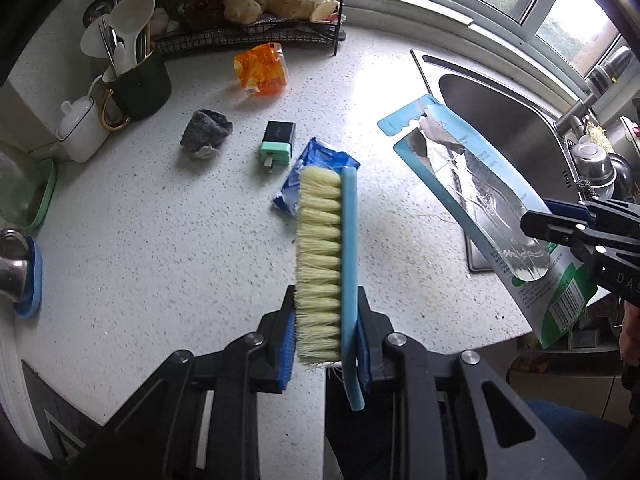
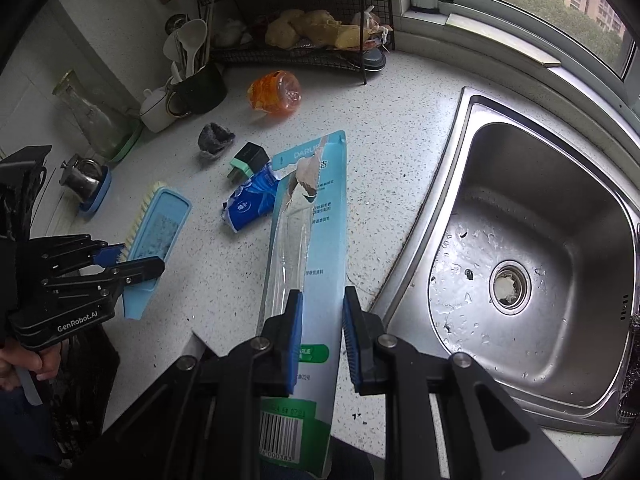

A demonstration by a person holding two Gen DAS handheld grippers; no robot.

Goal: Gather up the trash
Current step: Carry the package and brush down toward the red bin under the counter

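My left gripper [image 1: 326,332] is shut on a blue scrub brush [image 1: 332,256] with pale bristles, held above the counter; it also shows in the right wrist view [image 2: 158,240]. My right gripper [image 2: 320,332] is shut on a torn blue toothbrush package [image 2: 308,240], held above the counter beside the sink; the same package shows in the left wrist view [image 1: 480,200]. On the counter lie a crumpled blue wrapper [image 1: 316,168], an orange wrapper [image 1: 262,70], a grey scrap [image 1: 206,132] and a black-and-green plug adapter [image 1: 278,144].
A steel sink [image 2: 540,272] is at the right. A wire rack [image 1: 248,8] with ginger stands at the back. A dark utensil mug [image 1: 140,80], a white pot [image 1: 82,124] and a glass bottle [image 2: 92,120] stand at the left.
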